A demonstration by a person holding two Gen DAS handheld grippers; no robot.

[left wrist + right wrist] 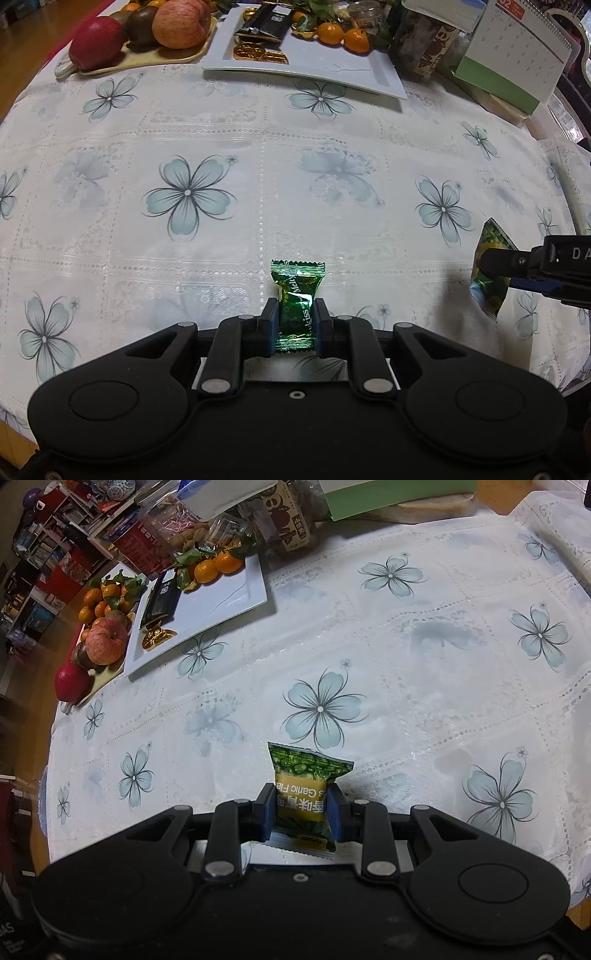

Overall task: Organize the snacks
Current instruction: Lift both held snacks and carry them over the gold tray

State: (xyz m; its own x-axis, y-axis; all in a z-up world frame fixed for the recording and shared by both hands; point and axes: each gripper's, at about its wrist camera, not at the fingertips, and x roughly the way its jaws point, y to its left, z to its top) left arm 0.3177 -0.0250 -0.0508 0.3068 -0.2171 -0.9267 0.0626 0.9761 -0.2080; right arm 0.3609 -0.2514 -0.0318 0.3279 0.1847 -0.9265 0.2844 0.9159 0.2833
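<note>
While both tools pinch a packet each above the flowered tablecloth (221, 129), the scene reads so:

Left gripper (296, 325): pressed onto the green foil candy (297, 299), a shiny twist-end wrapper with white lettering, held upright over the cloth.

Right gripper (301, 810): clamped on the green pea packet (304, 775), a yellow band across its middle.

Fruit tray (147, 61): far left, holding apples (181, 24).

White tray (321, 70): far centre, with gold coins (251, 50), a dark bar (267, 20) and mandarins (343, 35).

Calendar (517, 55): far right, beside jars.
</note>
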